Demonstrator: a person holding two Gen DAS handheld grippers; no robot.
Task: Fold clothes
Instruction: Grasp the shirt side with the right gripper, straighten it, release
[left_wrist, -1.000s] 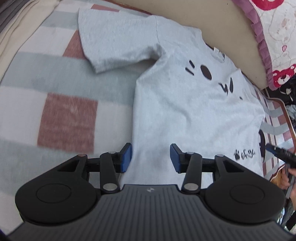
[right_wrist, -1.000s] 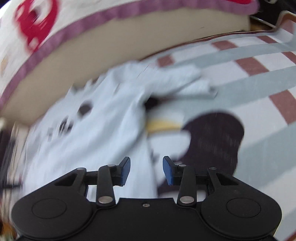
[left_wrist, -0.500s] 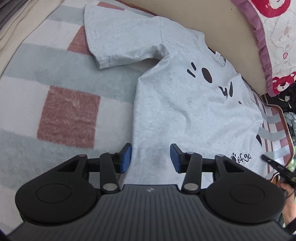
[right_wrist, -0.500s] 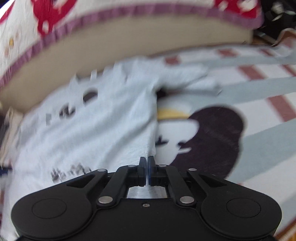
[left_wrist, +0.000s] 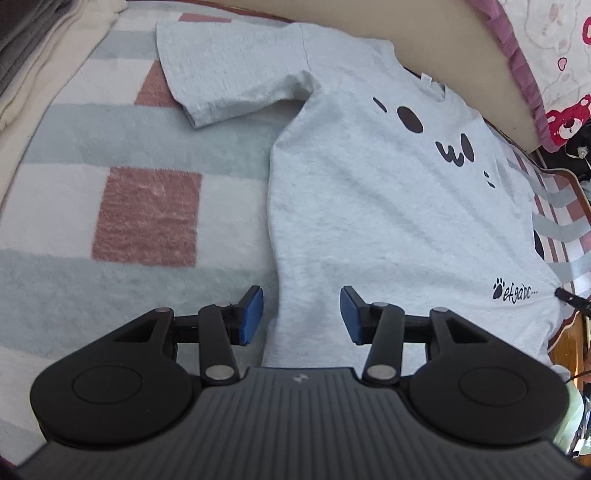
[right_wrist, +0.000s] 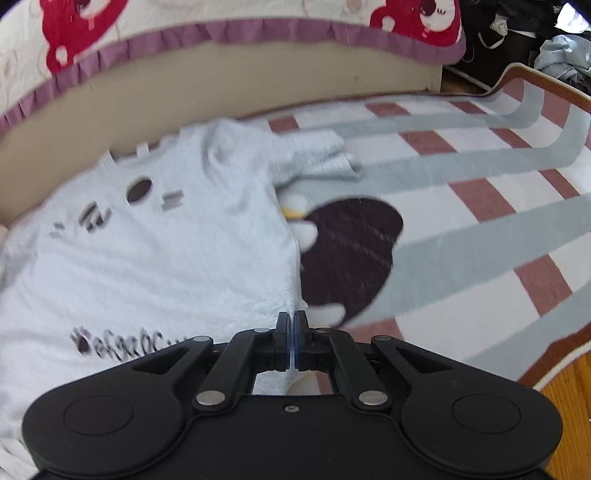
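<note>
A pale grey T-shirt (left_wrist: 388, 206) is shown spread flat, print side up, on a checked blanket (left_wrist: 147, 210) covering the bed, with its collar toward the padded headboard (right_wrist: 221, 96) and its hem at the near edge of the bed. One sleeve (left_wrist: 229, 74) is laid out flat toward the far corner; the other sleeve (right_wrist: 314, 155) is seen bunched and partly rolled.

The left tool (left_wrist: 301, 317) is held wide apart, with the shirt's side seam near the hem lying between its blue pads (left_wrist: 253, 314), and nothing is gripped. The right tool (right_wrist: 291, 339) is pressed together at the opposite side seam near the hem; the shirt's edge appears to be pinched between its pads, though the contact itself is hidden by them.

The step in hand is judged to be the taking of both lower corners. For a good result, the left tool should be closed on both layers of cloth well inside the edge, so that the seam is not lost when tension is applied. Both corners should be gripped at an equal distance from the hem, so that the fold line stays straight. The bunched sleeve is best flattened before any fold is laid across it; otherwise a lump may be trapped.
</note>
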